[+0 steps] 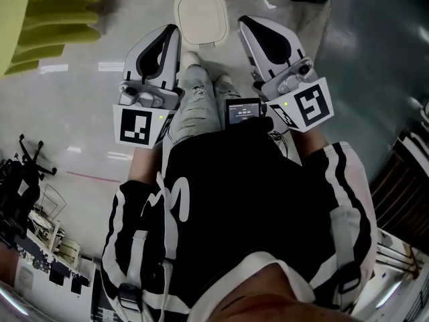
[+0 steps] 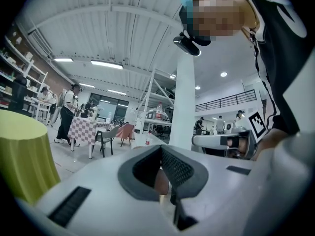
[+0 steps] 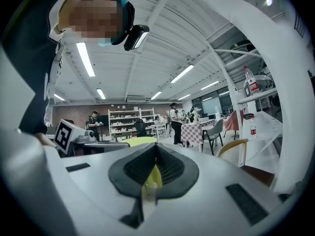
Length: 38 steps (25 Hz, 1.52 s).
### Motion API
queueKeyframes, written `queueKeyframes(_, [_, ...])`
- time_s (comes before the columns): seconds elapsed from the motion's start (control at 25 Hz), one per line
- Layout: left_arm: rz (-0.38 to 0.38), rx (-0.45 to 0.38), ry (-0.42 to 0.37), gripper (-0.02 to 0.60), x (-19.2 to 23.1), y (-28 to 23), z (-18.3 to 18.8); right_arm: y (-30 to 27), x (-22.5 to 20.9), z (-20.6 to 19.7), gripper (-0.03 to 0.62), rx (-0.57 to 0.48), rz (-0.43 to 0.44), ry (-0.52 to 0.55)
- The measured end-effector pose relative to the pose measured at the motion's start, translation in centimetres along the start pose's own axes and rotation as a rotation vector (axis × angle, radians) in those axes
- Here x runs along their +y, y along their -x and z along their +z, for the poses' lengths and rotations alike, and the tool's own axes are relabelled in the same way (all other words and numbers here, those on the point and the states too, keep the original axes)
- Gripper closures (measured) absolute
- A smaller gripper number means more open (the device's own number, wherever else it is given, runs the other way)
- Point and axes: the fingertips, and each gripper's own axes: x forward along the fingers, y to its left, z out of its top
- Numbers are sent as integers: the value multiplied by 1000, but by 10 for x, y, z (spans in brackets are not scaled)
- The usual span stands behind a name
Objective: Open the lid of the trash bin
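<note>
Look to 12 o'clock in the head view for the trash bin (image 1: 199,13): cream lid down flat, on the floor just past the person's knees, touched by nothing. Flanking it, at 11 the left gripper (image 1: 171,32) and at 1 the right gripper (image 1: 247,23), both held clear of the lid, likely a ready stance before reaching in. Jaws pressed together on each, clasping nothing; only a pinkish blur behind the left pair and yellow cloth behind the right. No sign of the bin in either gripper view, both aimed across the hall. Hard to make out any hinge or pedal; bin body hidden under the lid. At 10, a yellow-draped table (image 1: 47,19), cropped by the frame.
</note>
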Motion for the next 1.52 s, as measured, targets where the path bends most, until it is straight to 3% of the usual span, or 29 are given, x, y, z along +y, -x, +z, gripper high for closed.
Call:
queueKeyframes(0.56, [28, 25, 16, 574, 7, -3, -51, 3, -3, -73, 583, 70, 35, 15])
queueKeyframes(0.88, [72, 24, 35, 574, 11, 0, -87, 2, -5, -119, 583, 101, 79, 28])
queueKeyframes(1.52, [84, 36, 40, 574, 20, -8, -140, -14, 4, -193, 583, 144, 167, 17])
